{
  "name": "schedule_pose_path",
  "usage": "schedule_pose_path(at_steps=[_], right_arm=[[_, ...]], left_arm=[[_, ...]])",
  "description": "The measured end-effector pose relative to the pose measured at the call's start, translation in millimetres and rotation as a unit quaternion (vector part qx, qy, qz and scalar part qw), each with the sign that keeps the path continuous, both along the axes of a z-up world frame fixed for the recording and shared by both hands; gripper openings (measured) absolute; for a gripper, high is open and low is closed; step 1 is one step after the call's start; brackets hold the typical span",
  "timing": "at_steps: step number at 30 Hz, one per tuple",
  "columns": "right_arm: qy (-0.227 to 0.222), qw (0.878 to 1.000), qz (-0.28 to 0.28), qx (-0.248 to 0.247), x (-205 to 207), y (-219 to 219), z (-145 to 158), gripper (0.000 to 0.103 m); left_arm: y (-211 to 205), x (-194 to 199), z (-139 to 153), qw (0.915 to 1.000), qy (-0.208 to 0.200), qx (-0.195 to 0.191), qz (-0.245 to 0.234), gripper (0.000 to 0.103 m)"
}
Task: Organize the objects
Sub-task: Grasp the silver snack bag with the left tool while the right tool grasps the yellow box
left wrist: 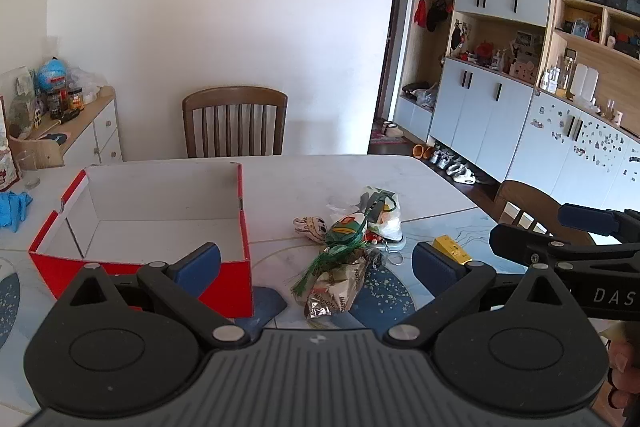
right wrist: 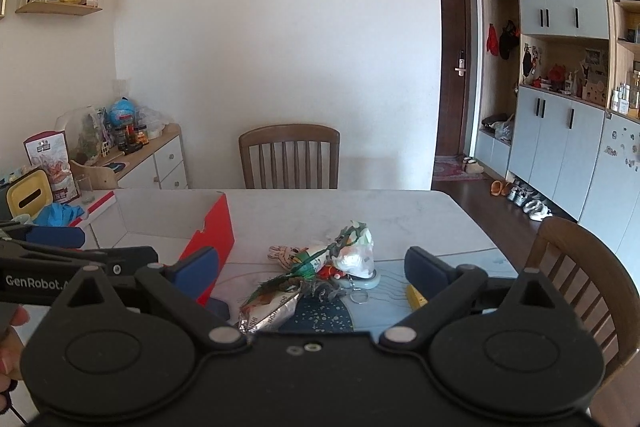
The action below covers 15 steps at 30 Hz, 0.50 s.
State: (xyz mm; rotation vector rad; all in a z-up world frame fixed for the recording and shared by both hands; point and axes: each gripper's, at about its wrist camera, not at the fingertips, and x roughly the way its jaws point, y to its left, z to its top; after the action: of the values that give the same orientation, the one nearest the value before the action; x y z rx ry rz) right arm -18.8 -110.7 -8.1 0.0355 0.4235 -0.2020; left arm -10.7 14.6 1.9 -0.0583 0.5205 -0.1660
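Your left tool hangs level above the table's near edge, its blue-padded fingers spread wide and holding nothing. Your right tool hangs just beside it at the same height, likewise spread wide and holding nothing.

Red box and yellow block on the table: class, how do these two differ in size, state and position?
The red box is large and open-topped; the yellow block is small and closed. The box lies left of the pile of small items; the block lies right of it. Both rest on the table.
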Motion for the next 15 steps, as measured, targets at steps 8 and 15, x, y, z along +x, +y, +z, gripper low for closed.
schedule_pose_path(at_steps=[8, 15], right_arm=[[0.003, 1.000, 0.003, 0.013, 5, -25, -4, 0.098], [0.008, 1.000, 0.004, 0.009, 14, -58, -11, 0.098]], left_arm=[[-22, 13, -3, 0.9998, 0.005, 0.002, -0.019, 0.103], [-47, 33, -10, 0.9996, 0.012, 0.014, -0.023, 0.103]])
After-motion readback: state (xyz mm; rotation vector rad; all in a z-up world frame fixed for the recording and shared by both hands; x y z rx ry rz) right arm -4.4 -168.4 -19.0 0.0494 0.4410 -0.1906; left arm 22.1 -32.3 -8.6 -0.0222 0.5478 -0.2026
